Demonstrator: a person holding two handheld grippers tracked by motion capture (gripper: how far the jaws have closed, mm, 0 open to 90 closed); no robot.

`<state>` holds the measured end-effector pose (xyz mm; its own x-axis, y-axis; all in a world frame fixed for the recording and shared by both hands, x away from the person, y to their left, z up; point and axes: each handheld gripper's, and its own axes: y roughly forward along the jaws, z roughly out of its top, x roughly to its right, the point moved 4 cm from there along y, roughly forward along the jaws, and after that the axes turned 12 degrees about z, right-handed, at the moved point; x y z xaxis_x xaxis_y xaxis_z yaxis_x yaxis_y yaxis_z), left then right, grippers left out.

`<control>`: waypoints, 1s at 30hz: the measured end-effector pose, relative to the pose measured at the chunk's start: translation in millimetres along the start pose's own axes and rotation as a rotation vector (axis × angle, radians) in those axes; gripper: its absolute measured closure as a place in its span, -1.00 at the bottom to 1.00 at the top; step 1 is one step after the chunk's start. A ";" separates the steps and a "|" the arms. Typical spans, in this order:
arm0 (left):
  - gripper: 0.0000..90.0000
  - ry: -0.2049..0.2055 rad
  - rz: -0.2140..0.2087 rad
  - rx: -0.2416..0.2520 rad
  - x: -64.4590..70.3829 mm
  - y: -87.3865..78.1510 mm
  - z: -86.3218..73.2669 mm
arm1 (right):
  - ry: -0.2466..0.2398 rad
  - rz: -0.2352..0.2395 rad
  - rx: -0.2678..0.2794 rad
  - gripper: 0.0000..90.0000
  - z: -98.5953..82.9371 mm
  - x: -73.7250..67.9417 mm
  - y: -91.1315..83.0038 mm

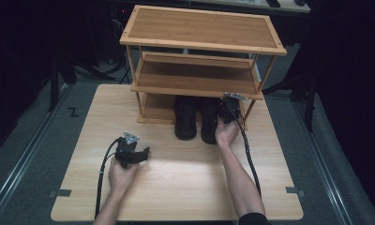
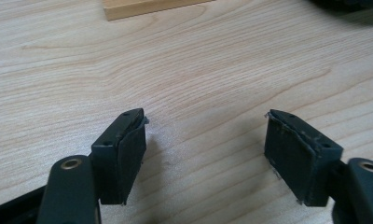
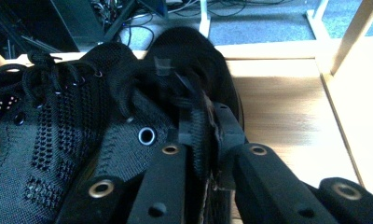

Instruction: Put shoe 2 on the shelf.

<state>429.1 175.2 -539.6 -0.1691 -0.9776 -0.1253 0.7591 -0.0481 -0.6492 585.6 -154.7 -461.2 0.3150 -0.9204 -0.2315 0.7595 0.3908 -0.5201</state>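
The left hand holds the left gripper low over the bench, forearm coming in from the bottom edge; its jaws stand wide apart with nothing between them. The right arm stretches forward, nearly straight, and the right hand grips the right gripper from behind, tipped down. Its jaws are closed tight on a strip of black fabric pinched between them.

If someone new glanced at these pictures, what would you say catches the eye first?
Probably the three-tier bamboo shoe rack at the table's far edge, with a pair of black mesh shoes at its bottom tier. The right gripper is clamped on the right shoe's collar, while the left gripper hovers open over bare tabletop.
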 end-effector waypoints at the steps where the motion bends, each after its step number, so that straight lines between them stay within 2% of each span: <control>1: -0.31 0.000 0.001 0.000 -0.1 -0.1 0.1 | -0.008 -0.004 0.003 0.79 -0.2 0.4 0.4; 4: -0.24 -0.006 0.005 0.003 0.7 0.7 1.3 | -0.056 -0.021 -0.006 0.59 -0.9 2.7 0.8; 6: -0.23 -0.008 0.011 0.004 2.7 2.1 3.0 | -0.075 -0.031 -0.011 0.51 -1.3 4.1 0.8; 8: -0.13 -0.021 0.011 0.006 3.5 2.6 4.4 | -0.086 -0.039 -0.018 0.41 -1.3 5.1 0.3; 11: -0.06 -0.047 0.015 0.003 2.7 3.0 5.8 | -0.089 -0.034 -0.027 0.27 -0.7 7.6 -2.6; 15: -0.03 -0.032 0.022 -0.010 3.9 2.6 11.7 | -0.129 -0.019 -0.020 0.17 4.3 5.7 -12.1; 17: -0.01 -0.026 0.019 -0.002 6.6 1.9 17.5 | -0.139 0.009 -0.002 0.12 8.2 2.9 -19.0; 21: 0.00 -0.024 0.002 0.015 11.8 0.6 28.7 | -0.145 0.068 0.032 0.10 14.3 -1.2 -34.8; 24: 0.01 -0.023 -0.016 0.024 16.4 1.2 36.7 | -0.155 0.109 0.070 0.17 14.4 0.0 -49.5; 26: 0.02 -0.021 -0.023 0.027 19.4 2.2 41.9 | -0.165 0.133 0.064 0.21 12.7 3.1 -56.8; 28: 0.04 -0.035 -0.024 0.043 22.1 2.8 47.1 | -0.179 0.132 0.048 0.27 10.8 6.7 -62.0; 30: 0.05 -0.040 -0.026 0.038 23.5 3.9 50.9 | -0.183 0.147 0.046 0.35 8.2 10.6 -67.4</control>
<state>460.1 141.6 -506.9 -0.1644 -0.9833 -0.0785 0.7780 -0.0804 -0.6231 542.4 -190.9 -421.8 0.5191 -0.8420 -0.1468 0.7214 0.5237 -0.4532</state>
